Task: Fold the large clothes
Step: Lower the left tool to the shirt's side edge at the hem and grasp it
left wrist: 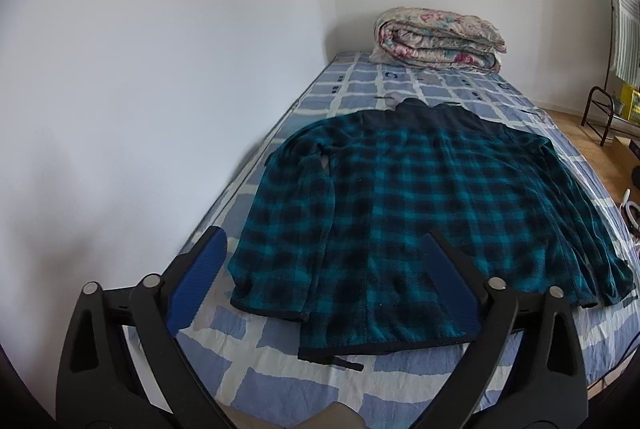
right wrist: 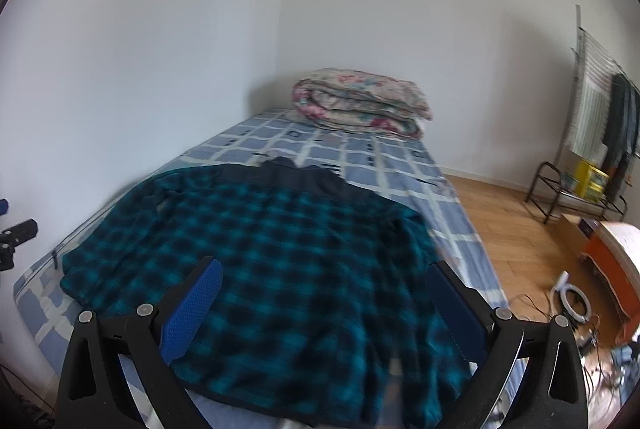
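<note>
Here, a big plaid jacket [left wrist: 420, 205] in teal and black lies spread flat on a bed [left wrist: 352, 97], front side up, with its dark collar at the far end and its black hem at the near end. The bed has a blue sheet with white lines in squares. The jacket's sleeves lie folded in along both sides (the left one hugs the body, the right one spreads out toward the bed's right edge). A short dark strap pokes out from under the near hem. The left gripper [left wrist: 326, 261] hangs over the near left part of the jacket with its jaws wide apart and nothing between them. The right gripper [right wrist: 324, 289] hangs over the near right part of the jacket, and its jaws are wide apart too, holding nothing. At the far end of the bed sits a folded flowery quilt [left wrist: 438, 39], well apart from the jacket. A white wall [left wrist: 160, 69] runs along the left side of the bed. On the right is a wooden floor [right wrist: 516, 229] with a black metal rack [right wrist: 560, 189] and a yellow box on it.
</note>
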`<state>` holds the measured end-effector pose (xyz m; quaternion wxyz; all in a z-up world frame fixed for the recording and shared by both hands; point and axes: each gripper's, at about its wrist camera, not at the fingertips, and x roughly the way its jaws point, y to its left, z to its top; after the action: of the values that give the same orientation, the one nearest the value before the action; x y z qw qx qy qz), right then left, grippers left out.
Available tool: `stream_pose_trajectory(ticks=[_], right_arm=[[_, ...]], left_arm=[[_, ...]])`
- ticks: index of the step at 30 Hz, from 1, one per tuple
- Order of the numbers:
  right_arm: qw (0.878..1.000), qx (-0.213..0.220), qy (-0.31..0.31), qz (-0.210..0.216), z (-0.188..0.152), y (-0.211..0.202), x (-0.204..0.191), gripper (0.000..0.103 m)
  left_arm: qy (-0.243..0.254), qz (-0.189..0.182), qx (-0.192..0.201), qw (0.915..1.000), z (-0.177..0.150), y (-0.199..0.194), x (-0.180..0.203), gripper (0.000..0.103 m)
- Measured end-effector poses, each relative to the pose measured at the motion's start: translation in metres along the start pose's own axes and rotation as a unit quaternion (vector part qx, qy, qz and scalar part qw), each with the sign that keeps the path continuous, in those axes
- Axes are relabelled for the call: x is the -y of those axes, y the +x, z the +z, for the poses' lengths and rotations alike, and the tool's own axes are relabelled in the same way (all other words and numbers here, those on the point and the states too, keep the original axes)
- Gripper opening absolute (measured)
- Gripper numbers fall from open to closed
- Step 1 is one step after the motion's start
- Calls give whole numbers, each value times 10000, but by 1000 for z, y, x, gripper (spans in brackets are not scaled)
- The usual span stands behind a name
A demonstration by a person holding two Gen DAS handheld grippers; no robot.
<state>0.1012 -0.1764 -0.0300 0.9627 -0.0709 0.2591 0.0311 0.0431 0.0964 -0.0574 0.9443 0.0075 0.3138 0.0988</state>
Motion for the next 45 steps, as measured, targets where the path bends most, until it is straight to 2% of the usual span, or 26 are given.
stream_pose_trajectory(ticks=[5,9,14,16,20,22,24,29,32,40,44,45], right_arm=[[9992,-10,-147,370,20,25,-25,100],[9964,-173,-206,798,27,49,-45,91],[9894,-613,-135,1309,25,81,-63,79],[9865,-768,-166,1434,23,92,-71,75],[9842,-896,-223,1510,20,107,-82,74],[9831,-949,-271,1542,17,112,-87,73],[9821,-1000,-336,1558,16,117,-92,68],[9789,-1138,-472,1633,17,136,-106,57],[9772,-1145,-569,1696,21,145,-115,48],[9728,-1055,-775,1913,37,162,-143,43],[9698,-1039,-751,2073,53,177,-157,43],[9687,-1046,-729,2129,58,183,-161,43]], left_arm=[[-191,44,-204,9996,-1,15,-14,90],[-246,161,-287,9992,-3,27,-24,86],[-386,234,-502,9977,-7,46,-36,79],[-459,194,-640,9967,-9,55,-40,71],[-555,132,-907,9942,-17,71,-45,44],[-617,93,-1026,9928,-20,78,-48,38],[-679,76,-1081,9918,-23,81,-51,27],[-837,99,-1236,9887,-25,95,-58,27],[-890,109,-1308,9874,-25,102,-60,21],[-1036,137,-1488,9833,-31,118,-67,21],[-1252,206,-1678,9776,-38,130,-82,22],[-1344,201,-1730,9755,-40,133,-87,25]])
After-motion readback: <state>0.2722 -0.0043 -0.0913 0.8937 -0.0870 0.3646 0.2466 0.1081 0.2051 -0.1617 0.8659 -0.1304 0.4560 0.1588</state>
